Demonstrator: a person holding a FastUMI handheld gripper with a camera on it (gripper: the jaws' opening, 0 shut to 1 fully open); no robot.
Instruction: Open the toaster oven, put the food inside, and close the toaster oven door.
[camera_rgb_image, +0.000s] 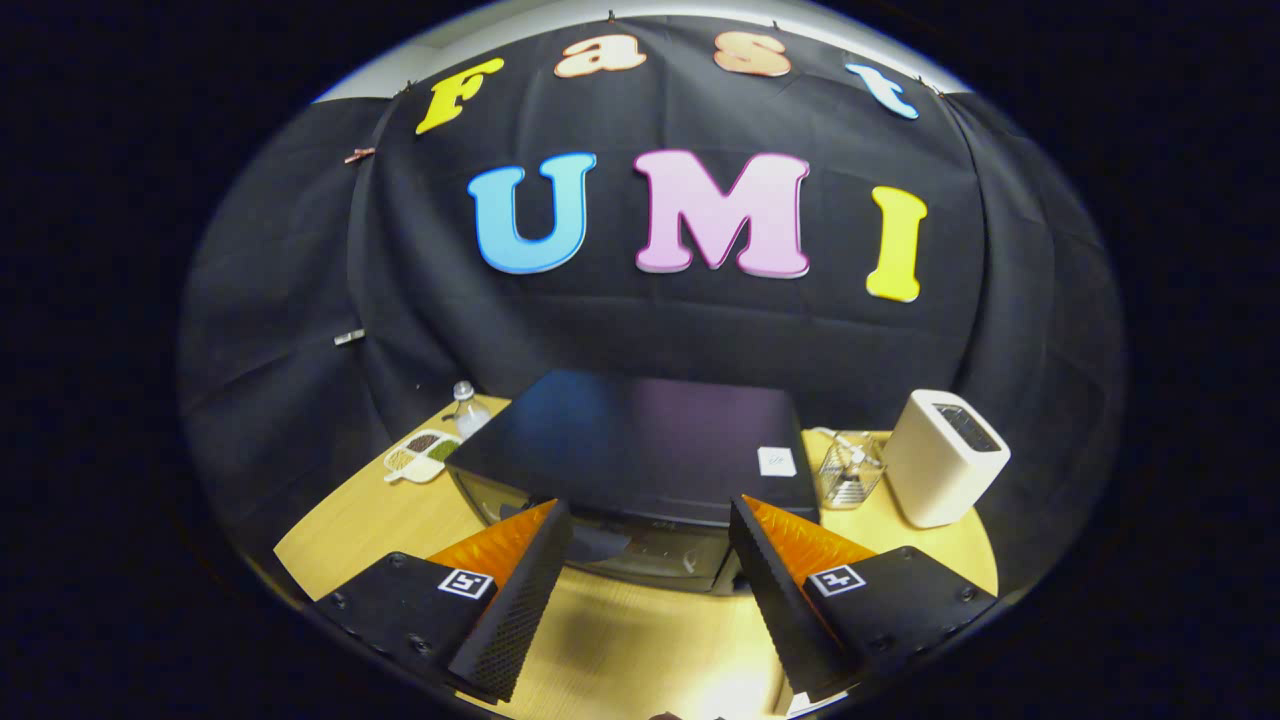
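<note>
Two fingers of the gripper (650, 520) stand wide apart, holding nothing, high above the wooden table (640, 640). Just beyond their tips sits the black toaster oven (640, 445), its front toward us, long axis crosswise, door apparently shut. Descending blind risks hitting its top; beyond its corners sit a seed dish (422, 452) and white toaster (945, 457).

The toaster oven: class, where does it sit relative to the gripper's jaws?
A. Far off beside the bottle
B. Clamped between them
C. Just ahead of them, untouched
C: the toaster oven stands just ahead of the open gripper, jaws apart, holding nothing.
</note>
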